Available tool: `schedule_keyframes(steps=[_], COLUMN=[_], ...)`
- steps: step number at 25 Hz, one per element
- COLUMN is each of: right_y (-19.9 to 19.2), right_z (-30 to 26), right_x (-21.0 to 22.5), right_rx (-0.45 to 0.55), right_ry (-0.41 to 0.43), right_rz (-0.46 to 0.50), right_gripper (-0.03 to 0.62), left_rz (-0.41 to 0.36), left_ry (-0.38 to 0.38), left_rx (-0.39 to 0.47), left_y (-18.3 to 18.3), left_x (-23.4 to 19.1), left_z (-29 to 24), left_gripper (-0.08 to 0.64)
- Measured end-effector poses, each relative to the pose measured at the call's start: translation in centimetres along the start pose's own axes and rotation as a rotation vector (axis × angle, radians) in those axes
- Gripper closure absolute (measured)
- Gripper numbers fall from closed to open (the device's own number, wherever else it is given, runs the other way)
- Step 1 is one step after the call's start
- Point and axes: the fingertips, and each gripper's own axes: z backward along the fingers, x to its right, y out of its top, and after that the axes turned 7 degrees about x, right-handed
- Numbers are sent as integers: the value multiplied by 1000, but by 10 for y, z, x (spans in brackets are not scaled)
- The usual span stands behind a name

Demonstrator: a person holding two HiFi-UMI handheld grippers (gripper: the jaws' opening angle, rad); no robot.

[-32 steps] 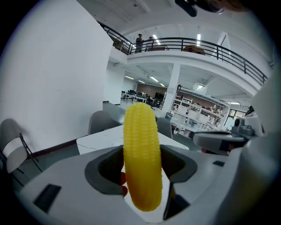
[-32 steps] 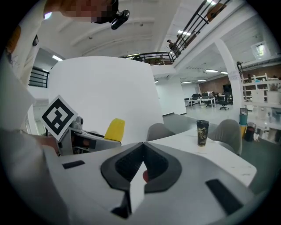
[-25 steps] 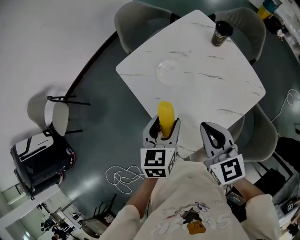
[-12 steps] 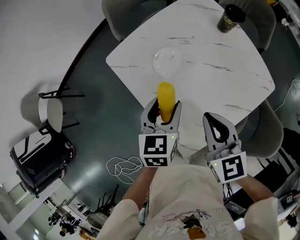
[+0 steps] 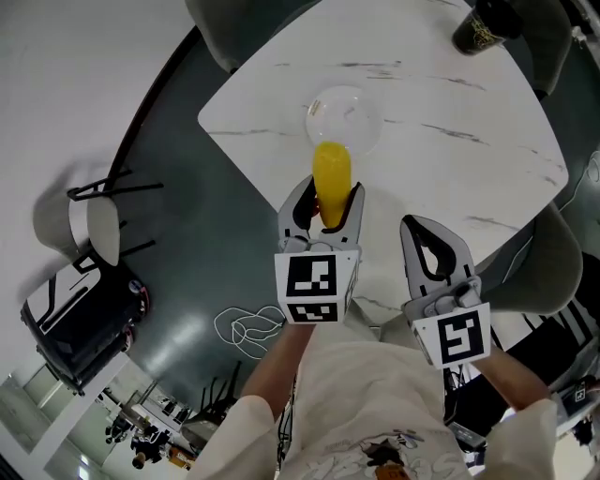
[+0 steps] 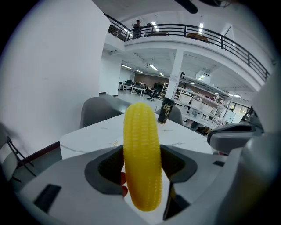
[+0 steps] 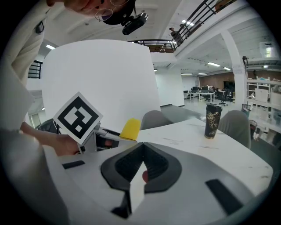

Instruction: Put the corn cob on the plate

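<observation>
The plate (image 5: 344,117) was a round one made of clear glass. It sat on the white worktop (image 5: 450,112), toward the far left side. Far off to the right stood a dark cup (image 5: 487,26) with a lid on it, so I could not see inside it.

My left tongs (image 5: 328,195) held the corn cob (image 5: 331,183). The two jaws were a little way apart and squeezed the yellow corn on both sides, around its near half. The corn stuck out past the tips and pointed away from me, toward the plate. From my head, the far end of the corn reached the near rim of the plate. I could not tell if it touched the glass. In the left gripper view the corn stood up tall between the jaws, with the cup far behind it.

My right tongs (image 5: 419,234) were closed tight, jaw against jaw, and held nothing. They hung to the right of the left tongs, over the near edge of the worktop, well apart from the plate.
</observation>
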Motion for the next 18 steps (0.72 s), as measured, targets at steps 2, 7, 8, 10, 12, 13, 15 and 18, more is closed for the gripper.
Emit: schedule_keyframes(steps=[2,7,8,10,12,13,15,18], right_y=[-5,-19,-23,-32,-39,-41,-44,-52], right_z=[-10,-23,-25,-29,-35,-39,-43,-47], right_x=[3,11,13,18,24,27,29,32], right_rx=[2,-5,-12,-29,-29,-20,-6,-21], right_ry=[-6,-40,-45,-48,-56,-64,-77,-82], right_rz=[9,0,-7,-11,-3,0,3,-3], right_gripper=[595,595,595,595,595,595,595,595], left_rz=[-3,-4,-2,9,12,8,0,-8], left_ry=[-5,-4,-2,-3,-10,-16,-24,-33], left_rx=[2,-11,-17,-27,-32,-34,-45,-60], left_y=[0,-4,-6,-7,-7,-6,-7,-9], left_x=[-5,-13,-14,-15,-16,-16,-15,-15], left_z=[-13,-37,-42,-51,-61,-66,-73,-79], left_gripper=[299,299,299,299,299,299,299,299])
